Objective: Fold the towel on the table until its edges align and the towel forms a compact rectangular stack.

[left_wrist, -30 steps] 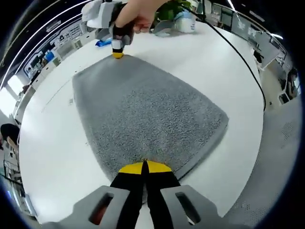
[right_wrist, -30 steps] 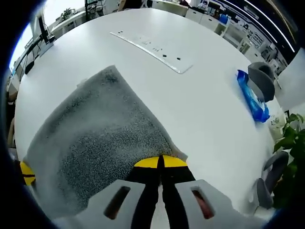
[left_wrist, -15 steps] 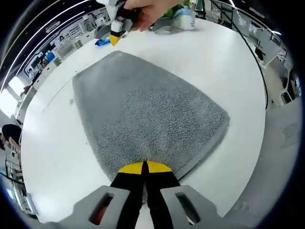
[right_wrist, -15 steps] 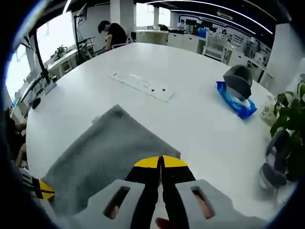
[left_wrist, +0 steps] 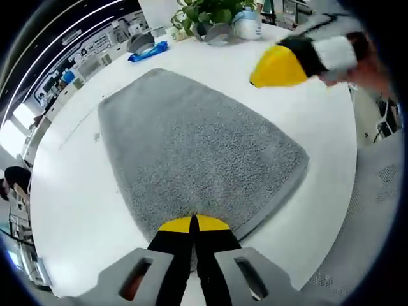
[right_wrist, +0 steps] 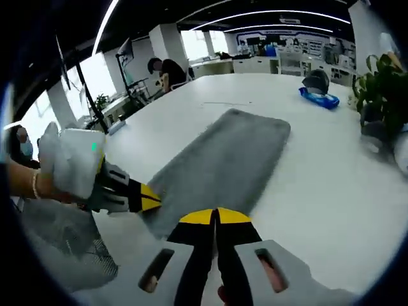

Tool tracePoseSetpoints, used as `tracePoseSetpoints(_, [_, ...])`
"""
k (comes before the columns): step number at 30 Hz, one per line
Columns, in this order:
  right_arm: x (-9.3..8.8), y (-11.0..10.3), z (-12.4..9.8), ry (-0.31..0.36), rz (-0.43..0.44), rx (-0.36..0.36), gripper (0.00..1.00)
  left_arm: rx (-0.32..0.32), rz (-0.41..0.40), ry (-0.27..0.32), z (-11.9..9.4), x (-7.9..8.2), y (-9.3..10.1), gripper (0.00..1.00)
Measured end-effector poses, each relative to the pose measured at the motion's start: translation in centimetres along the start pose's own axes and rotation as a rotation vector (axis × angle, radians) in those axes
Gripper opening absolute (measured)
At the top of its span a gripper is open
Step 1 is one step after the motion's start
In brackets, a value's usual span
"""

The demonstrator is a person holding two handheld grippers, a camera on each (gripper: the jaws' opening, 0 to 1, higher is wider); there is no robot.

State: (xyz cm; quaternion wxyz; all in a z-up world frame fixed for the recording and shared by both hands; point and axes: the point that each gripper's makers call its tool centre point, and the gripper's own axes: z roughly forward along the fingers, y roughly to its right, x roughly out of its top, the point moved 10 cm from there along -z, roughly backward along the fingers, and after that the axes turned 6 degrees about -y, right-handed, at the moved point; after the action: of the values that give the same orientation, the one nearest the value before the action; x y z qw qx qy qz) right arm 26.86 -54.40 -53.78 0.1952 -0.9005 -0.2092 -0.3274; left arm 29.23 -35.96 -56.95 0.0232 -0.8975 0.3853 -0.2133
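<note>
Your left gripper (left_wrist: 193, 220) is clamped on the near edge of the towel (left_wrist: 191, 146), jaws closed with the yellow tips pinching the grey pile. Towel lies flat on the white bench (left_wrist: 70, 191), a folded grey pad running away from that gripper toward the far side.

Your right gripper (right_wrist: 217, 217) has its jaws closed with nothing between them, above the bench just off the towel's near end. In the left gripper view it comes in blurred at upper right, yellow tip over bare bench right of the towel, apart from it.

In the right gripper view the left gripper sits at left, hand (right_wrist: 25, 182) on it, tip touching the towel's near edge.

Far side of the bench: blue pack (left_wrist: 148, 51), plant (left_wrist: 210, 9), grey object (right_wrist: 316, 81) next to the pack.
</note>
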Motion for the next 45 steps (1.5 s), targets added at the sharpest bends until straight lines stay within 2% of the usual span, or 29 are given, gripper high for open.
tracePoseSetpoints(3, [-0.9, -0.4, -0.9, -0.003, -0.003, -0.027, 0.0, -0.006, -0.009, 0.004, 0.0, -0.1, -0.1, 0.0])
tracePoseSetpoints(5, [-0.7, -0.5, -1.5, -0.005, -0.011, -0.041, 0.0, -0.01, -0.008, 0.008, -0.1, -0.1, -0.1, 0.0])
tracePoseSetpoints(8, [-0.4, -0.6, -2.0, 0.001, -0.089, -0.084, 0.02, -0.02, -0.021, 0.005, -0.1, 0.0, -0.2, 0.0])
tracePoseSetpoints(10, [-0.6, -0.7, -2.0, 0.005, -0.078, -0.076, 0.03, -0.048, -0.063, 0.002, -0.1, 0.1, -0.2, 0.01])
tracePoseSetpoints(12, [-1.1, -1.1, -1.8, 0.023, 0.008, -0.02, 0.04, -0.057, -0.066, 0.007, 0.0, 0.1, -0.4, 0.01])
tracePoseSetpoints(13, [-1.0, -1.2, -1.6, -0.003, 0.032, 0.018, 0.05, -0.061, -0.088, 0.008, -0.1, 0.0, -0.3, 0.01])
tracePoseSetpoints(15, [-0.9, -1.1, -1.6, 0.01, 0.007, 0.008, 0.05, -0.071, -0.094, 0.012, -0.1, 0.0, -0.1, 0.01])
tracePoseSetpoints(18, [-1.2, -1.1, -1.3, -0.019, -0.024, 0.002, 0.05, -0.067, -0.065, 0.018, -0.1, 0.0, -0.1, 0.01])
tracePoseSetpoints(20, [-1.2, -1.3, -1.1, -0.028, -0.039, 0.011, 0.06, -0.099, -0.127, 0.012, -0.2, -0.1, 0.0, 0.01])
tracePoseSetpoints(22, [-1.3, -1.6, -1.0, -0.041, -0.07, 0.009, 0.07, -0.143, -0.145, 0.031, -0.2, -0.2, -0.2, 0.01])
tracePoseSetpoints(24, [-1.5, -1.9, -0.9, -0.063, -0.081, 0.024, 0.09, -0.168, -0.091, 0.074, -0.4, -0.7, -0.8, 0.01])
tracePoseSetpoints(25, [-1.6, -2.1, -0.9, -0.07, -0.082, 0.038, 0.11, -0.167, -0.105, 0.084, -0.6, -1.0, -1.0, 0.01])
tracePoseSetpoints(26, [-1.6, -2.2, -0.9, -0.075, -0.093, 0.038, 0.12, -0.141, -0.125, 0.135, -1.1, -1.3, -1.6, 0.01])
tracePoseSetpoints(27, [-1.6, -2.2, -0.9, -0.081, -0.109, 0.033, 0.13, -0.131, -0.112, 0.169, -1.5, -1.6, -1.9, 0.01])
tracePoseSetpoints(28, [-1.6, -2.2, -0.8, -0.089, -0.138, 0.021, 0.13, -0.146, -0.085, 0.206, -1.9, -1.8, -2.1, 0.01])
tracePoseSetpoints(29, [-1.7, -2.2, -0.8, -0.091, -0.144, 0.019, 0.13, -0.181, -0.072, 0.238, -2.4, -2.2, -2.2, 0.01])
tracePoseSetpoints(31, [-1.7, -2.4, -0.6, -0.098, -0.148, 0.033, 0.13, -0.215, -0.056, 0.243, -3.0, -3.0, -2.2, 0.01])
tracePoseSetpoints(33, [-1.8, -2.6, -0.4, -0.105, -0.147, 0.052, 0.15, -0.187, -0.011, 0.264, -3.3, -3.8, -2.2, 0.05])
tracePoseSetpoints(37, [-2.2, -2.9, -0.1, -0.137, -0.194, 0.04, 0.16, -0.237, -0.006, 0.355, -3.6, -4.5, -1.3, 0.1])
tracePoseSetpoints(41, [-2.4, -2.8, 0.1, -0.155, -0.209, 0.036, 0.17, -0.273, 0.033, 0.341, -3.6, -4.4, -0.9, 0.17])
tracePoseSetpoints(43, [-2.6, -2.7, 0.3, -0.169, -0.218, 0.029, 0.18, -0.286, 0.04, 0.326, -3.5, -4.7, -0.8, 0.18])
tracePoseSetpoints(45, [-2.7, -2.6, 0.3, -0.177, -0.218, 0.025, 0.19, -0.292, 0.043, 0.316, -3.3, -5.1, -0.7, 0.23])
